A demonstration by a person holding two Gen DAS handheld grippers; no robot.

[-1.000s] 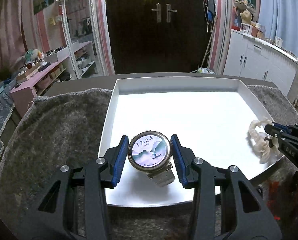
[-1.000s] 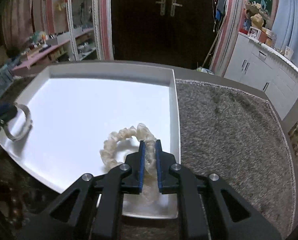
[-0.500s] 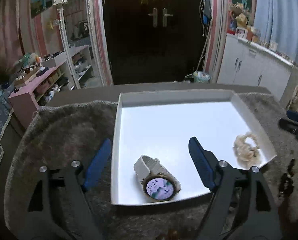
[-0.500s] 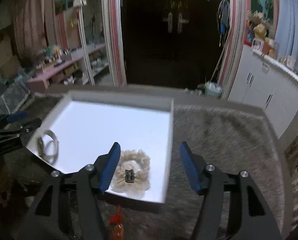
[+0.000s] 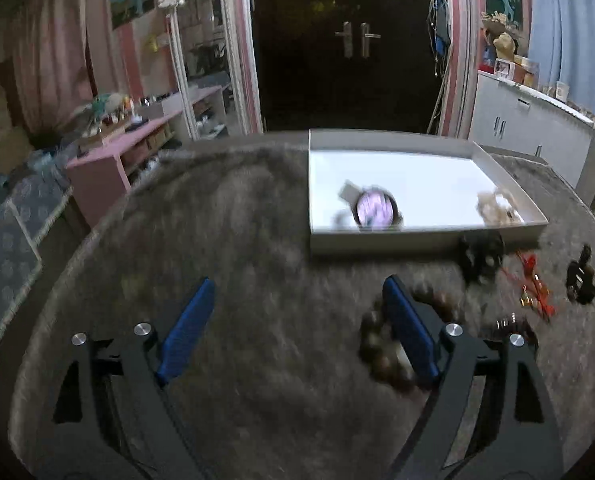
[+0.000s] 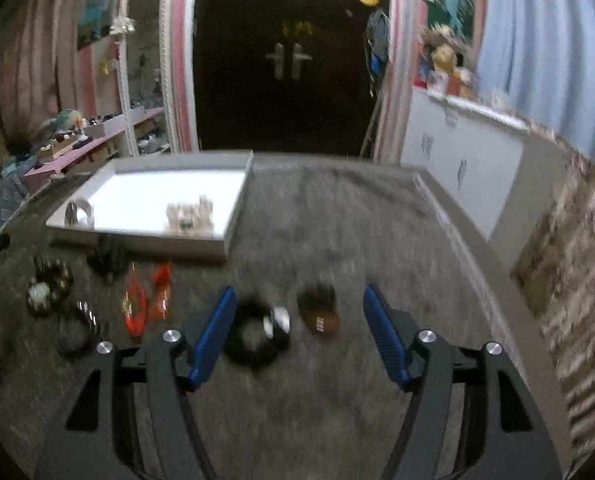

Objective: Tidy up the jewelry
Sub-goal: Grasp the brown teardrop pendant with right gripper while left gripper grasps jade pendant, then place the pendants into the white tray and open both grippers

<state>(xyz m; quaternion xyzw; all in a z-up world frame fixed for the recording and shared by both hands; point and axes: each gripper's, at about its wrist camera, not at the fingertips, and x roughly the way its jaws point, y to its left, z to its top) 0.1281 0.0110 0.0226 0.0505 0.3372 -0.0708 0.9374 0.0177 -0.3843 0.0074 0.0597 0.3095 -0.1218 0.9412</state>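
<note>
A white tray [image 5: 509,184] sits on a grey fuzzy mat. In it lie a round-faced watch [image 5: 373,210] near the front wall and a cream scrunchie [image 5: 497,208] at the front right corner. My left gripper [image 5: 297,332] is open and empty above the mat, short of the tray; a brown bead bracelet [image 5: 381,352] lies by its right finger. My right gripper [image 6: 301,336] is open and empty over the mat; a black hair tie [image 6: 257,332] and a brown item [image 6: 319,312] lie between its fingers. The tray [image 6: 233,208], watch [image 6: 77,212] and scrunchie [image 6: 189,216] show up-left.
Loose pieces lie on the mat before the tray: a dark bead bracelet [image 6: 49,284], a red cord piece [image 6: 145,300], a black clip [image 6: 107,256], a dark ring [image 6: 77,332]. A white cabinet [image 6: 465,160] stands to the right, a pink shelf [image 5: 137,132] to the left.
Both grippers let go of the watch and the scrunchie in the tray, opened wide and pulled back and up. The left swung left, the right swung right over the loose pieces.
</note>
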